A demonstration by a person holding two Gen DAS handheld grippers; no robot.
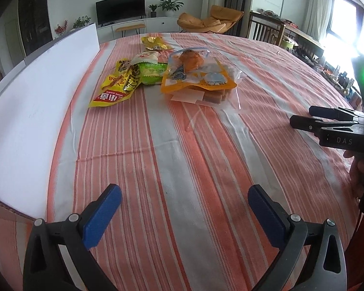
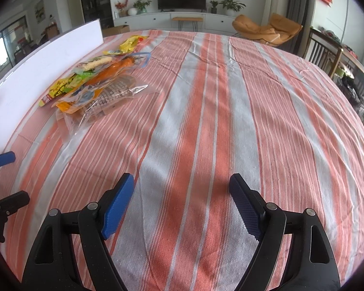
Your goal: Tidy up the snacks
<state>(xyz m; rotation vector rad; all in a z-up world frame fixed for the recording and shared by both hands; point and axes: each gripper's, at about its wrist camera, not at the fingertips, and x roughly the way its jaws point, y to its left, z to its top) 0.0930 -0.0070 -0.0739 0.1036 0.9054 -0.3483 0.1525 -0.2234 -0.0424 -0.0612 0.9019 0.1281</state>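
Hovering above the striped cloth of the bench, both tools are empty, and the snacks lie in one loose heap well ahead of them near the far left part of the surface, just beside the white board that stands along that edge. The left tool has its blue pads spread wide with only bare cloth between them; the right tool likewise stands with its pads far apart and nothing in the gap. In the left wrist view the heap sits nearly straight ahead and slightly left: a yellow packet nearest the board, a green packet touching it, a white-wrapped snack behind, another yellow packet farthest off, and an orange pouch resting on a clear bag of brown bars at the heap's right side. From the right wrist view the same heap lies far off to the upper left, so the left hand looks the nearer one and has the more direct line. The orange pouch and the yellow packet both run lengthwise roughly away from the left tool, so a forward reach would probably meet their short near ends. The clear bag's loose film spreads toward the tools and may slide or crumple if pinched alone. No snack looks sorted yet.
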